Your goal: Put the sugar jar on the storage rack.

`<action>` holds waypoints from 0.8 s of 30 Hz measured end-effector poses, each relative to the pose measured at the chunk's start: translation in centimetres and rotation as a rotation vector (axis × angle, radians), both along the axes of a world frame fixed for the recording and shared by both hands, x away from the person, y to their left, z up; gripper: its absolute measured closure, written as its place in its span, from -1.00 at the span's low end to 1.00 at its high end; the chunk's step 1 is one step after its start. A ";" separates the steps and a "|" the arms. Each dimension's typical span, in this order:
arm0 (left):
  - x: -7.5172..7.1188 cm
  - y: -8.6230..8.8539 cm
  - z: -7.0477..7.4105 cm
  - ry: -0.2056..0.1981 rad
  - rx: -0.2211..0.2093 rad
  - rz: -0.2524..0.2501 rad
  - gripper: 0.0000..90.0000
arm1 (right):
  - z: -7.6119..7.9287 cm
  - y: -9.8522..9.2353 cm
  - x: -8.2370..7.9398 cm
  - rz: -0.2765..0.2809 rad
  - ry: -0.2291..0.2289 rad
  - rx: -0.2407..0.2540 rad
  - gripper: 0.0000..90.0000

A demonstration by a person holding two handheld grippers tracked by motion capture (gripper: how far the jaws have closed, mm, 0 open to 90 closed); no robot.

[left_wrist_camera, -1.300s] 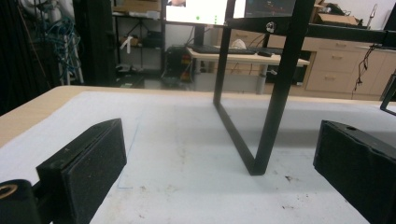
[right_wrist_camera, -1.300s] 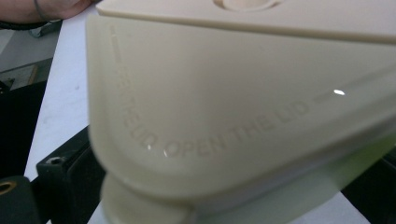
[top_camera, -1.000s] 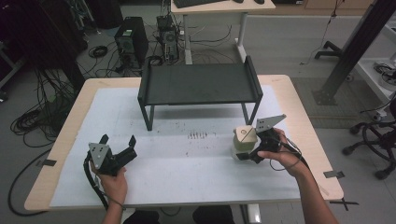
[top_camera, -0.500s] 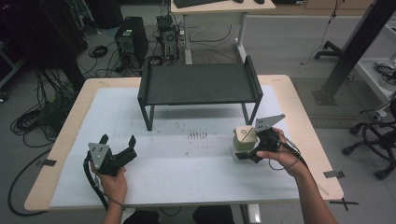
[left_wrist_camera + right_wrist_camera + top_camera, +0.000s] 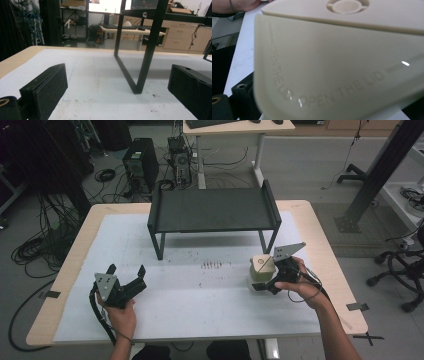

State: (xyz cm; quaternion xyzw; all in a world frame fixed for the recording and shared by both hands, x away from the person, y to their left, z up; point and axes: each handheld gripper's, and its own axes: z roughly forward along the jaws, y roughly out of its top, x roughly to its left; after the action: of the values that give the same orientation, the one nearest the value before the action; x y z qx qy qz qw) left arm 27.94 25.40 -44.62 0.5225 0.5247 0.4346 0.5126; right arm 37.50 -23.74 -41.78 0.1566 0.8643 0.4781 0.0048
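A beige lidded container (image 5: 261, 265) stands on the white table cover, right of centre. My right gripper (image 5: 263, 276) is shut on it from the right side. In the right gripper view the container (image 5: 342, 62) sits very close, with raised letters "OPEN THE LID" on its wall, and one black finger (image 5: 239, 100) presses against its lower left. My left gripper (image 5: 126, 269) rests low near the front left of the table, open, with nothing between its fingers (image 5: 45, 90). It faces the black stand's leg (image 5: 147, 50).
A black metal stand (image 5: 215, 210) with raised side rails occupies the back middle of the table (image 5: 75, 270). Small dark specks (image 5: 212, 265) lie on the cover in front of it. Beyond the table are a desk, computer towers and cables on the floor.
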 end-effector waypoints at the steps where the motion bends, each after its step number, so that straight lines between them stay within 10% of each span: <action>1: 0.0 0.0 0.0 0.001 0.001 0.000 -0.94 | 0.0 0.0 0.0 0.000 -0.001 0.001 -0.93; 24: 0.0 0.0 0.0 0.000 0.000 0.000 -0.94 | 0.0 0.1 0.0 0.008 0.003 0.000 -0.94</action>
State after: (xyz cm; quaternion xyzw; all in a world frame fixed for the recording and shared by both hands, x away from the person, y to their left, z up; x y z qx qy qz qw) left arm 27.94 25.40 -44.62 0.5226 0.5247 0.4345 0.5126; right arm 37.53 -23.62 -41.76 0.1536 0.8650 0.4777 0.0018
